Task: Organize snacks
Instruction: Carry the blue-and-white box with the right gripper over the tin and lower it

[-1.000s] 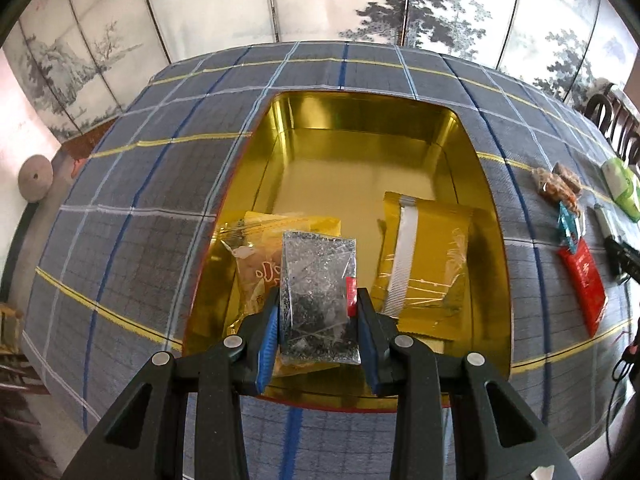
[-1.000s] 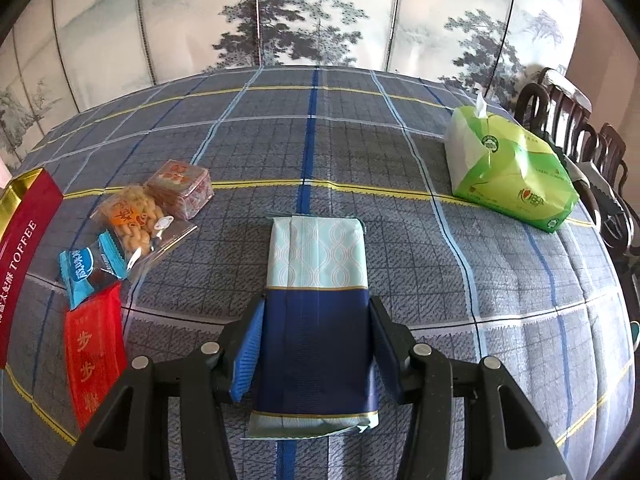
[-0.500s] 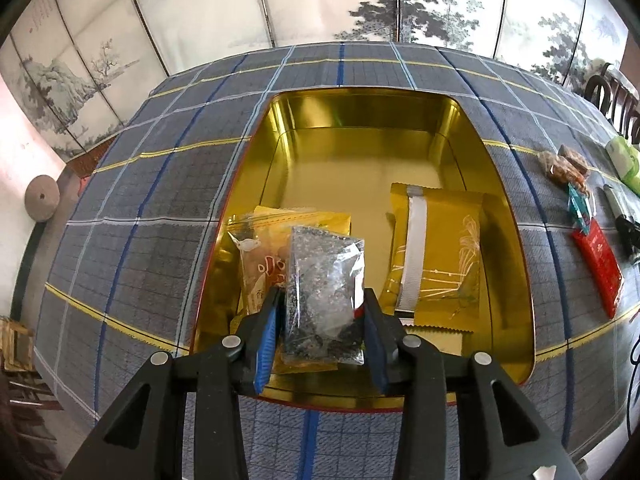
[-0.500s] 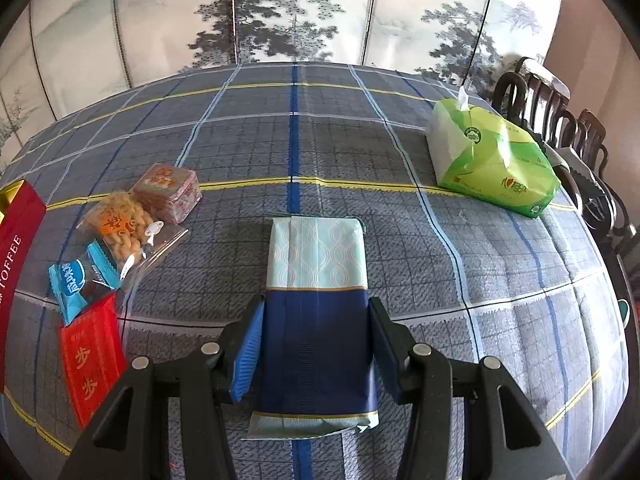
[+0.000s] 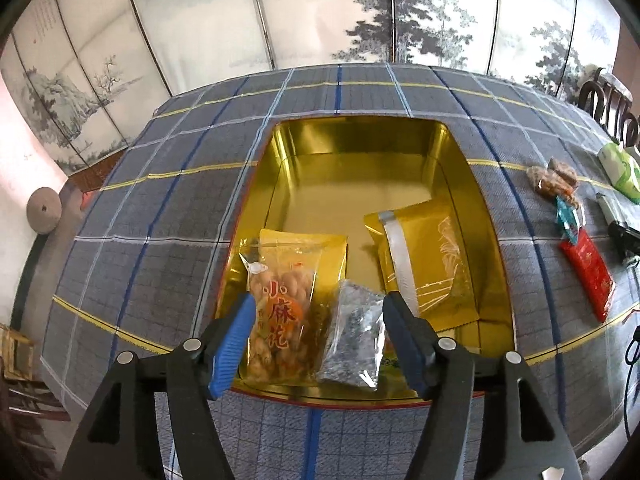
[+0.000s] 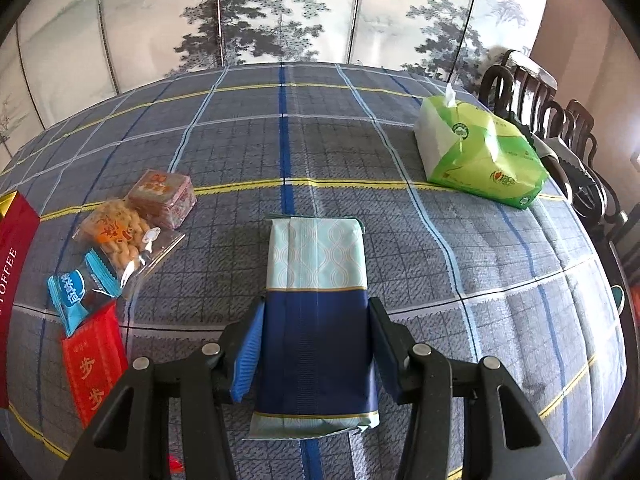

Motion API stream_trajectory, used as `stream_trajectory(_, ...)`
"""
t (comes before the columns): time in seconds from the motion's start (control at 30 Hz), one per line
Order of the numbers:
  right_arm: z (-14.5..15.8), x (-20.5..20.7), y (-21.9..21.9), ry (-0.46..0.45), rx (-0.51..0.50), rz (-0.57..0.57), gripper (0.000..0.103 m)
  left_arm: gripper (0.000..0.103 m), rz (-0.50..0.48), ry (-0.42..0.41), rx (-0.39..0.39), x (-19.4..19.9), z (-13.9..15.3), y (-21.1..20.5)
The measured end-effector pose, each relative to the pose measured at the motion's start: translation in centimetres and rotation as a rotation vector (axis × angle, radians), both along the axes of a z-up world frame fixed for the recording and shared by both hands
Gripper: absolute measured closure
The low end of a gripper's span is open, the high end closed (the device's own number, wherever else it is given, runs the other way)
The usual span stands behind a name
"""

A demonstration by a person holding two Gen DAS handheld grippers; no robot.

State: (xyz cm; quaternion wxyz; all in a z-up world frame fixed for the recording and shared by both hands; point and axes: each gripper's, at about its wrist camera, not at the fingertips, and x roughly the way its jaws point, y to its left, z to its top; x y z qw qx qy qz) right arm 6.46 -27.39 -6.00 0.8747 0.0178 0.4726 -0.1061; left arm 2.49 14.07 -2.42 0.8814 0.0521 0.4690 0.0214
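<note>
The left gripper (image 5: 318, 344) has just been opening; its blue pads (image 5: 234, 344) now stand clear of the silver packet (image 5: 354, 344), which lies loose between them at the near end of the gold tin (image 5: 360, 136). That packet rests partly on the twisted-dough snack bag (image 5: 284, 312) to its left, with a gold pouch (image 5: 424, 264) just beside it on the right. The far half of the tin is bare.

The right gripper (image 6: 316, 344) is clamped on a blue-and-pale-green packet (image 6: 316, 300), pads pressed against both long edges. The packet projects forward from the jaws over the checked tablecloth (image 6: 400, 140); whether it rests on the cloth or is held clear cannot be determined.

Step in hand, as judged: release of the silver packet into the tin is complete or nearly so. The next move calls for the left gripper to back out without dragging the packet, and for the right to carry its packet leftward to the tin, whose red side (image 6: 12, 248) shows at the far left of the right view.

Remaining on the cloth, left of the right gripper: a red packet (image 6: 94, 364), a blue-wrapped sweet (image 6: 70, 292), another dough snack bag (image 6: 118, 236) and a small brown cake pack (image 6: 164, 196). A green tissue pack (image 6: 480, 156) sits far right.

Both grippers point steeply down and forward.
</note>
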Motion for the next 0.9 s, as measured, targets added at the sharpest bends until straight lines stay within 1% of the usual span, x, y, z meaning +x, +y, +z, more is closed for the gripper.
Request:
stream_trajectory(0.17, 0.9, -0.3, 0.3, -0.017, 0.004, -0.005, 0.053, 0.039, 0.011, -0.008, -0.021, -0.3, 0.4, 0.2)
stream_trajectory(0.2, 1.2, -0.4, 0.5, -0.021, 0.001, -0.005, 0.053, 0.038, 0.014, -0.012, -0.028, -0.4, 0.6, 0.3)
stream_trajectory(0.27, 1.8, -0.5, 0.9, -0.03, 0.009, 0.004, 0.053, 0.033, 0.02, -0.02, -0.035, -0.6, 0.9, 0.4)
stream_trajectory(0.37, 2.6, -0.7, 1.8, -0.042, 0.021, 0.023, 0.053, 0.032, 0.029, -0.033, -0.049, -0.9, 1.4, 0.8)
stream_trajectory(0.43, 3.2, -0.8, 2.8, -0.053, 0.031, 0.043, 0.053, 0.032, 0.038, -0.034, -0.061, -1.0, 1.5, 1.0)
stream_trajectory(0.53, 3.8, -0.8, 4.4, -0.06, 0.045, 0.079, 0.053, 0.028, 0.053, -0.039, -0.075, -1.3, 1.8, 1.5)
stream_trajectory(0.7, 5.0, -1.2, 7.5, -0.074, 0.07, 0.146, 0.053, 0.026, 0.079, -0.052, -0.093, -2.0, 2.2, 2.6)
stream_trajectory(0.77, 5.4, -1.3, 8.9, -0.078, 0.074, 0.171, 0.053, 0.02, 0.096, -0.055, -0.098, -2.2, 2.3, 3.1)
stream_trajectory(0.9, 5.8, -1.8, 12.1, -0.078, 0.094, 0.233, 0.053, 0.017, 0.129, -0.067, -0.099, -2.7, 2.6, 4.3)
